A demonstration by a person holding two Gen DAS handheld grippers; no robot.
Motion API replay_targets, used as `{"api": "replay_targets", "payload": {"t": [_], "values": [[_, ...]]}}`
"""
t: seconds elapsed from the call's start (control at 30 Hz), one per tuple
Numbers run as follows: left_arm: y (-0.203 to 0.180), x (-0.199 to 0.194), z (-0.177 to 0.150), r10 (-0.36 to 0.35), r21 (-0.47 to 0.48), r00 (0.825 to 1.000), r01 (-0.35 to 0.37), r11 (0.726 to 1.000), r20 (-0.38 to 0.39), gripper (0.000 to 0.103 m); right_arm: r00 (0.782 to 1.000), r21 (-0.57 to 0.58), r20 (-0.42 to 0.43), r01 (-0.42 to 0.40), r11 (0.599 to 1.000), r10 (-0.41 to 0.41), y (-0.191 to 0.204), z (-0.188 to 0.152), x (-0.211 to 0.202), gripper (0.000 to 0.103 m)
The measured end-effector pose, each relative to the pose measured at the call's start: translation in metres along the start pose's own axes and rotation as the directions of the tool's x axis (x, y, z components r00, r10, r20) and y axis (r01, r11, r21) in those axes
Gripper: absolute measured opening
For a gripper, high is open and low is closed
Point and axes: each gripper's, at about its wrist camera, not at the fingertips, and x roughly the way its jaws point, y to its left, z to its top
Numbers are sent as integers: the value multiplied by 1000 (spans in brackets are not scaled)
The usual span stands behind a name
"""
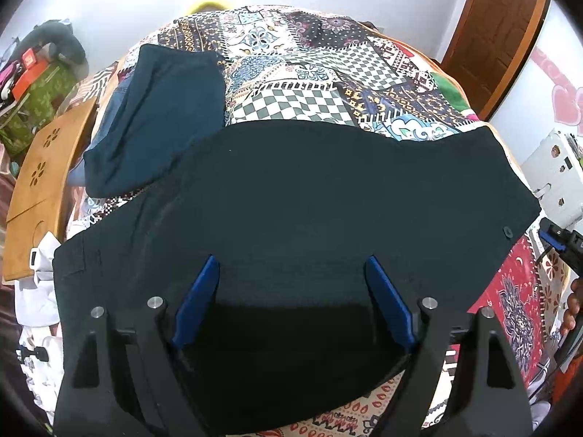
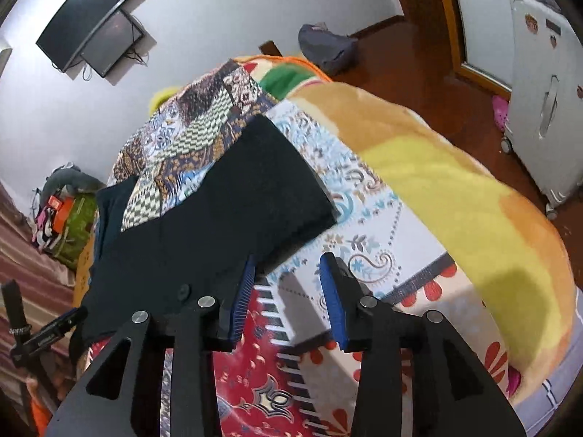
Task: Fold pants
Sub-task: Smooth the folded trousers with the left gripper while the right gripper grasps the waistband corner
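Patchwork bedspread [image 1: 313, 73] fills most of both views, orange-yellow blanket [image 2: 455, 189] along right side of right wrist view. Black pants [image 1: 291, 196] spread flat across centre of left wrist view, lower edge reaching bottom of frame; in right wrist view they sit left-centre, one end pointing to upper middle. Folded dark teal garment [image 1: 156, 120] upper left, just beside the pants, looks to touch at its lower corner. Wooden lap table [image 1: 40, 189] at left edge. White suitcase [image 2: 543, 102] right edge, two screens [image 2: 87, 18] on wall upper left. Left gripper [image 1: 291, 298] bottom centre, jaws wide apart over pants, holding nothing. Right gripper [image 2: 288, 291] bottom centre, jaws apart, empty, left finger at pants edge; contact unclear.
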Motion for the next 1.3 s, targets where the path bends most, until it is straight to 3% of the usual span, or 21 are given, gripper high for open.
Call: {"api": "replay_targets", "payload": {"t": [0.27, 0.47, 0.67, 0.8, 1.0, 1.2, 1.3], "values": [[-4, -1, -1, -3, -2, 1000, 3, 1000, -2, 83, 999, 8, 46, -10, 1000, 10, 1, 22, 22, 33], [-1, -2, 0, -6, -18, 1000, 6, 1000, 2, 83, 998, -41, 66, 14, 999, -12, 6, 29, 27, 17], [13, -13, 1, 10, -40, 999, -9, 999, 32, 83, 991, -88, 132, 20, 996, -8, 24, 40, 10, 15], [28, -29, 1, 30, -59, 997, -26, 998, 74, 83, 978, -197, 203, -5, 980, 46, 70, 56, -13, 15], [50, -58, -6, 69, -83, 988, -58, 995, 138, 84, 947, -370, 223, -137, 919, 231, 162, 66, -31, 15], [72, -87, -23, 116, -104, 975, -98, 990, 189, 85, 918, -470, 82, -307, 827, 387, 251, 44, -4, 15], [86, -99, -34, 131, -134, 971, -105, 985, 198, 85, 916, -530, -26, -351, 772, 399, 294, 12, 29, 15]]}}
